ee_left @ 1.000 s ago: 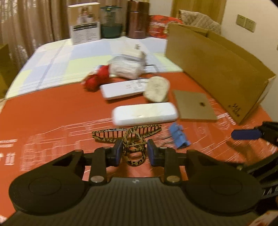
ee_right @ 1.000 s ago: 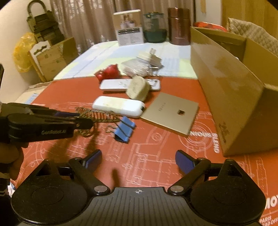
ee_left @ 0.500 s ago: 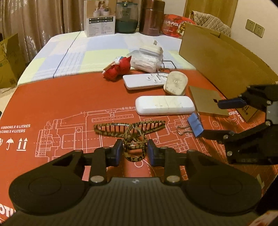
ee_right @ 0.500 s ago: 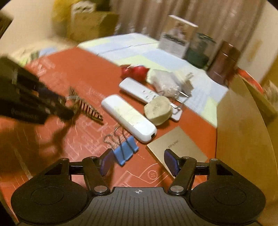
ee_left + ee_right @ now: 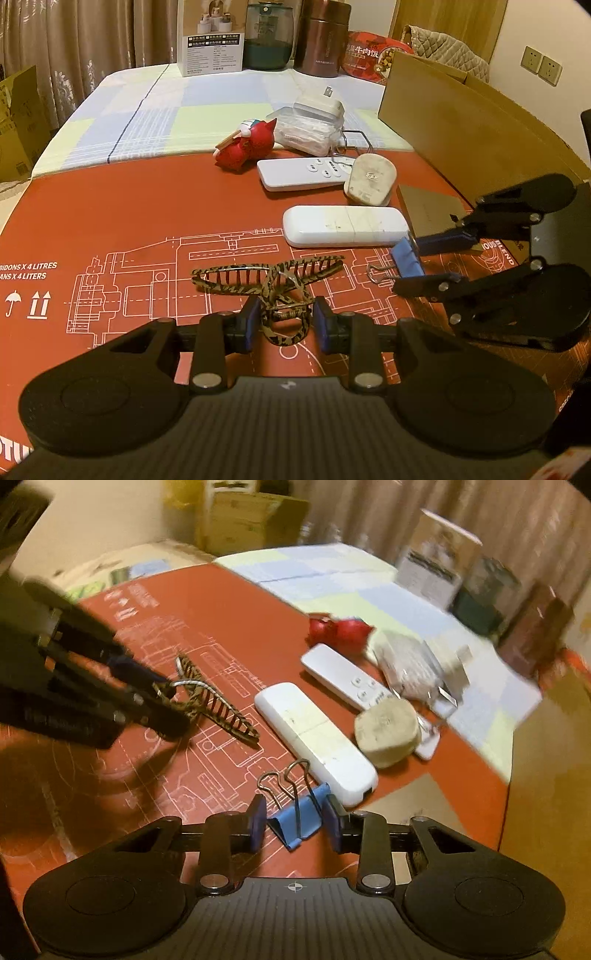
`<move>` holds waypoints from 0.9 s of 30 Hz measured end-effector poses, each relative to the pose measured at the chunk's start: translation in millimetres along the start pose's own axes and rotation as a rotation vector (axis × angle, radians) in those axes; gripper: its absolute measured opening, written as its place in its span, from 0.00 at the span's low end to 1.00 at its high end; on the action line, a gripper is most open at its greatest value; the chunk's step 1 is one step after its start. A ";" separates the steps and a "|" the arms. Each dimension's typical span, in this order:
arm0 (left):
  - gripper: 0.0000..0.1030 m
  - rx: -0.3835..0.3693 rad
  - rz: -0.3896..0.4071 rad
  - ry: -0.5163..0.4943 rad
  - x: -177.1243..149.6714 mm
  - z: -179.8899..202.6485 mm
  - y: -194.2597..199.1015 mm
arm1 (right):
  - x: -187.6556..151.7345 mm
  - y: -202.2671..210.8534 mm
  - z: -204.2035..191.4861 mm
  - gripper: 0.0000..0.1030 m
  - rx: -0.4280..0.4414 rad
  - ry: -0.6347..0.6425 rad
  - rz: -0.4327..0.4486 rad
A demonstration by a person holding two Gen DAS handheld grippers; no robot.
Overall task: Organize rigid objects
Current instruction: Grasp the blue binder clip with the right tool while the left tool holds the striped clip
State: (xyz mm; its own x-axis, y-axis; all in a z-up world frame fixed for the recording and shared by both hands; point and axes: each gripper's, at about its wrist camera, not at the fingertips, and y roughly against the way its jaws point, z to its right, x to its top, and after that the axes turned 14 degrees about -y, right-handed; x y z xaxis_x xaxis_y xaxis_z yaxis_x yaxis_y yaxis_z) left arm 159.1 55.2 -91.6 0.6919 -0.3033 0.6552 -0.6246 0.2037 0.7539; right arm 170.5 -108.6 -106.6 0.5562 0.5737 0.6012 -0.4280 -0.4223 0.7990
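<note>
Red printed mat (image 5: 129, 221) covers the table's near half. At its near edge the left gripper (image 5: 283, 325) pinches a tiger-striped hair claw (image 5: 269, 277), while the right gripper (image 5: 295, 825), jaws just closing, clamps a blue binder clip (image 5: 295, 812) beside the white case (image 5: 345, 226), near the cardboard box (image 5: 461, 122).

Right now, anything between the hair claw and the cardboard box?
Yes. The left gripper holds the hair claw; the right gripper, shut on the blue binder clip, and the white case lie toward the cardboard box.
</note>
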 end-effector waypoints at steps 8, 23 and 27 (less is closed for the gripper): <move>0.25 -0.007 0.009 0.024 -1.6 1.1 4.0 | -5.2 23.2 -1.3 0.27 0.019 -0.262 -0.034; 0.25 -0.016 0.023 -0.012 -2.9 6.0 7.1 | -20.9 26.6 -3.7 0.45 0.093 0.326 -0.058; 0.25 -0.014 0.017 -0.018 -3.0 6.7 5.8 | -24.8 21.3 1.3 0.45 0.058 0.366 -0.067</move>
State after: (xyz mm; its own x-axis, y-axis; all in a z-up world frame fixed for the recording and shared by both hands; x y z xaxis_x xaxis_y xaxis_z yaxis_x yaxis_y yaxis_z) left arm 151.0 51.0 -89.5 0.6749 -0.3163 0.6667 -0.6305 0.2222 0.7437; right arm 148.4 -132.7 -104.5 0.2861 0.8097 0.5124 -0.3524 -0.4084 0.8421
